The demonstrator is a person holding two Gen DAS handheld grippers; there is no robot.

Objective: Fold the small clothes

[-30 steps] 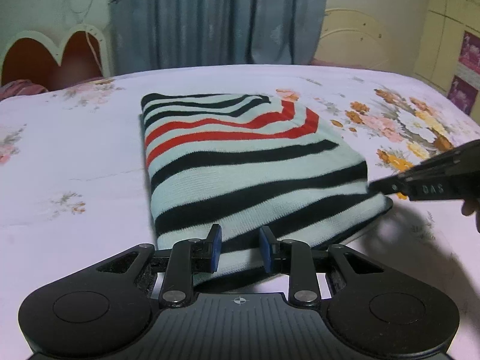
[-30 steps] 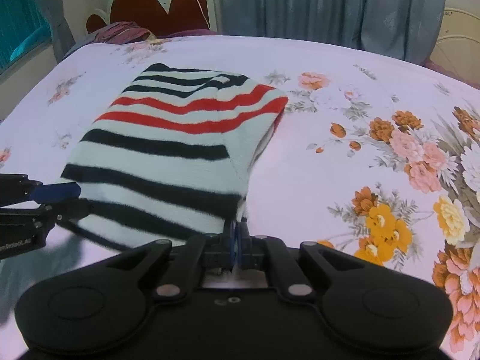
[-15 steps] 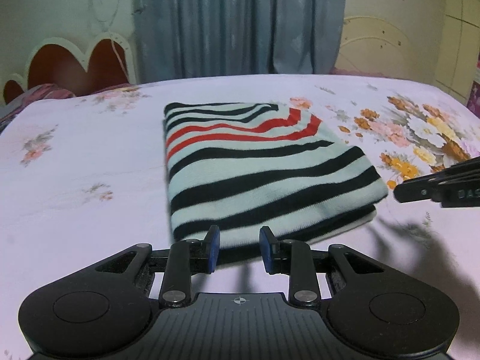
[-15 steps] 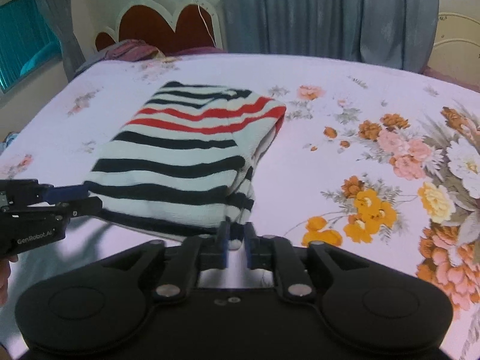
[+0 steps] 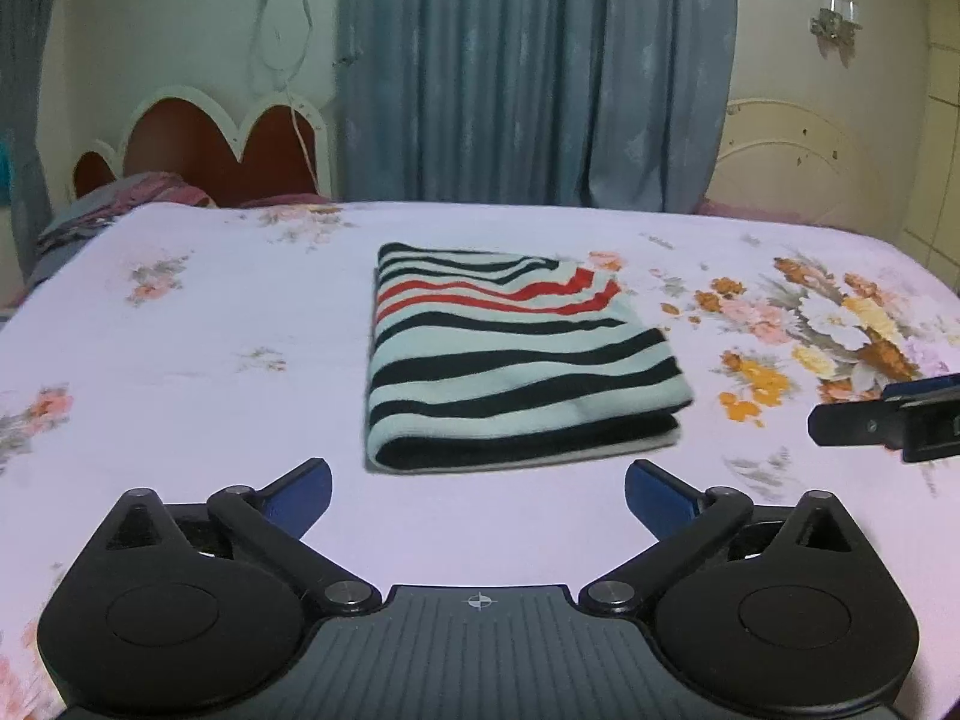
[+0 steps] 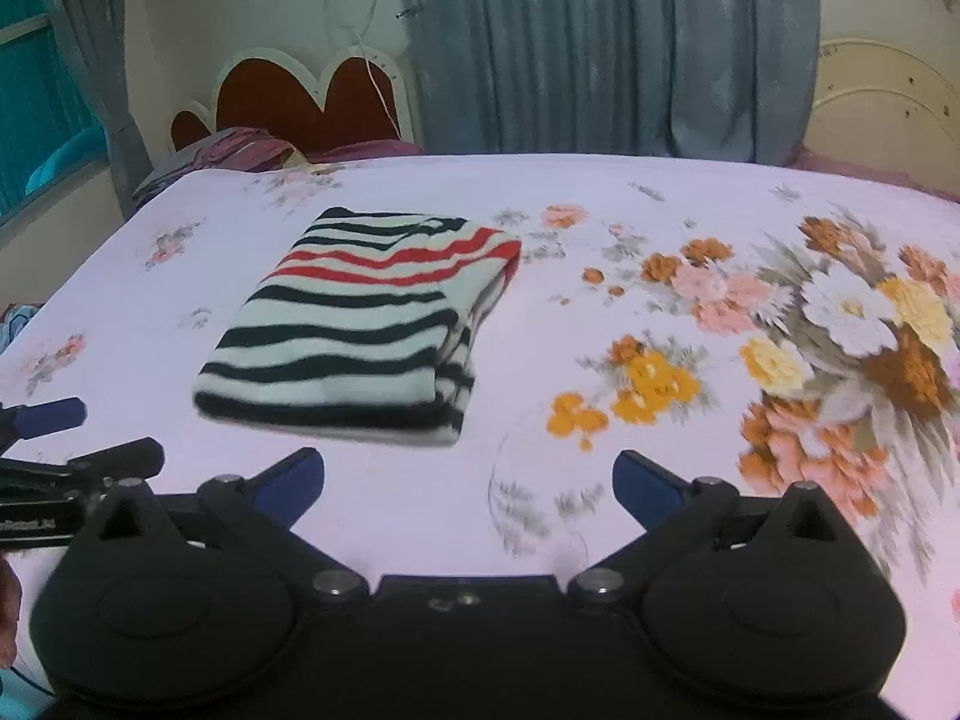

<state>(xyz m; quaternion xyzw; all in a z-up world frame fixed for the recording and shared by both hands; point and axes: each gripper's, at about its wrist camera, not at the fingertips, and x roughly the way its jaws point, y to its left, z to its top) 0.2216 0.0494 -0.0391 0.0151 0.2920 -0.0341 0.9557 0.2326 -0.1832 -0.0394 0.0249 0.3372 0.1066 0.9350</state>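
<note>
A striped garment [image 5: 510, 360], white with black and red bands, lies folded into a neat rectangle on the bed; the right wrist view also holds the garment [image 6: 360, 330]. My left gripper [image 5: 478, 495] hangs short of its near edge, its jaws opening wide with nothing between them. My right gripper [image 6: 468, 486] stands off the garment's near right corner, jaws likewise opening and empty. The left wrist view catches the right gripper's fingertips [image 5: 888, 414] at the right edge. In the right wrist view the left gripper's fingers [image 6: 54, 420] show at the left edge.
The bed sheet [image 5: 210, 420] is pale lilac with flower prints, dense at the right [image 6: 840, 330]. A red and white headboard [image 5: 222, 150] and a bundle of cloth [image 6: 240, 150] sit at the far left. Grey-blue curtains [image 5: 528, 72] hang behind.
Both grippers let go of the garment's near edge, pulled back and rose, and their jaws spread wide. The garment now lies flat and free on the bed.
</note>
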